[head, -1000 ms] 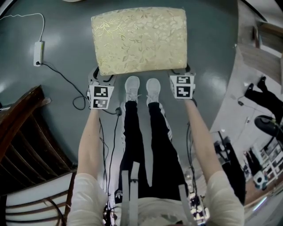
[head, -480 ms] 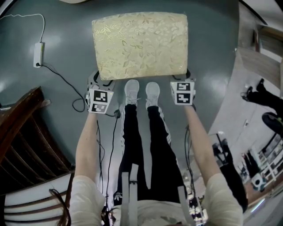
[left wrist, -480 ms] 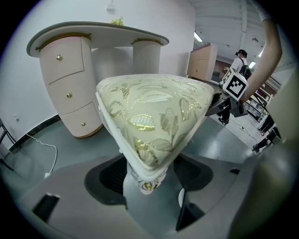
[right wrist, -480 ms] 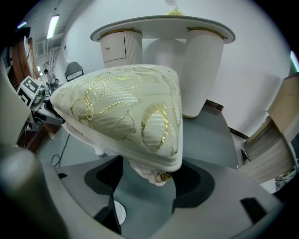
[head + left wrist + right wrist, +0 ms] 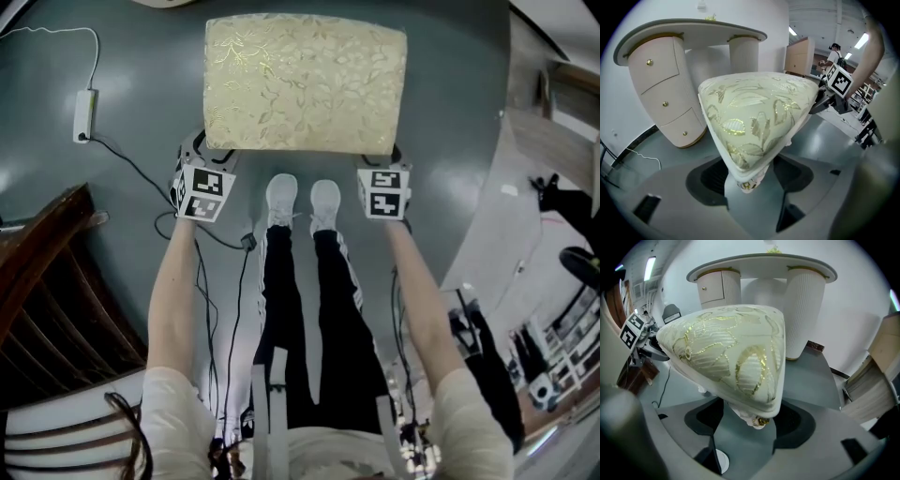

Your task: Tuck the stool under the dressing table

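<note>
- The smooth grey floor (image 5: pixel 131 103) runs up to the dressing table (image 5: pixel 689 28); stool legs should slide easily on it.
- The stool (image 5: pixel 305 82) stands just before the dressing table, not yet under it. It is probably light, with a soft cushion and stiff frame, so hold the leg tops.
- The left gripper (image 5: pixel 195 155) and right gripper (image 5: pixel 394 159) sit at the corners farthest from the dressing table. Their wide jaws have just been closing, a leg top between each pair, unpinched.

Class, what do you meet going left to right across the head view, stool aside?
Power strip, left gripper, left shoe, right shoe, right gripper; both jaws have just been closing, stool legs between them.
</note>
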`<state>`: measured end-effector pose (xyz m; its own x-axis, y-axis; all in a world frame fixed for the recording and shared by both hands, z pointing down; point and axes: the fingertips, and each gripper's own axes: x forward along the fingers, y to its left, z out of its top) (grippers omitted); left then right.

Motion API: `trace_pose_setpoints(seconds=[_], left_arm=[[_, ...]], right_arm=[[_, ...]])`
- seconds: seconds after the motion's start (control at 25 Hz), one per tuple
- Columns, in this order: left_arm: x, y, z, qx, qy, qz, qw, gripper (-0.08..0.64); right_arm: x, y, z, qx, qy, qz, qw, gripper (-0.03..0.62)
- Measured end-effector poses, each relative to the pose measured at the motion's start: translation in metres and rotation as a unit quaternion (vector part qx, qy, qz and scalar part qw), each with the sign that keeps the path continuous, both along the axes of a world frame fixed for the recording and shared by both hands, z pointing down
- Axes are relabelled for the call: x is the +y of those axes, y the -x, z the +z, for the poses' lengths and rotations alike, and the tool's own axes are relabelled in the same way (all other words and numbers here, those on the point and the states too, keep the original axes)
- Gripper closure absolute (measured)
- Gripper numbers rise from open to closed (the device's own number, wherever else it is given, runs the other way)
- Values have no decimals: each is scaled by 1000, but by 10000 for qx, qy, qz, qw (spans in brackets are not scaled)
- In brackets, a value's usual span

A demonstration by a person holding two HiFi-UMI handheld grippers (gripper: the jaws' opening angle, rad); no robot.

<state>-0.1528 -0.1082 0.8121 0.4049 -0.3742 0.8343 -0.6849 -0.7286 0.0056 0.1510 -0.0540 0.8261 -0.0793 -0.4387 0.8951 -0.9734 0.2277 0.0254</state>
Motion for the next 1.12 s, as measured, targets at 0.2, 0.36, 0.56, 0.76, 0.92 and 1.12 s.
trace_pose_setpoints(seconds=[0.2,0.36,0.56,0.76,0.92,1.12], left_arm=[[-3,-1,-2,37,-118,-8,9999,253],[0,-1,-4,65,-157,-54,9998,253],[0,1,-3,26,-132,-83,9999,253],[1,-1,-3,-15,-52,-65,10000,254],[1,0,-1,-14,-142,-64,9999,255],[8,0,6,-27,20,-29,10000,255]], right_arm=[[-6,0,0,51,-47,-44,10000,267],[-5,-1,-1,62,-34,-66,10000,267],[-7,1,2,48,-5,-78,10000,267],[-5,0,2,52,88,-89,9999,267],[-7,-1,1,136,-33,-147,9998,267],[-4,-4,4,238,19,-209,9995,267]])
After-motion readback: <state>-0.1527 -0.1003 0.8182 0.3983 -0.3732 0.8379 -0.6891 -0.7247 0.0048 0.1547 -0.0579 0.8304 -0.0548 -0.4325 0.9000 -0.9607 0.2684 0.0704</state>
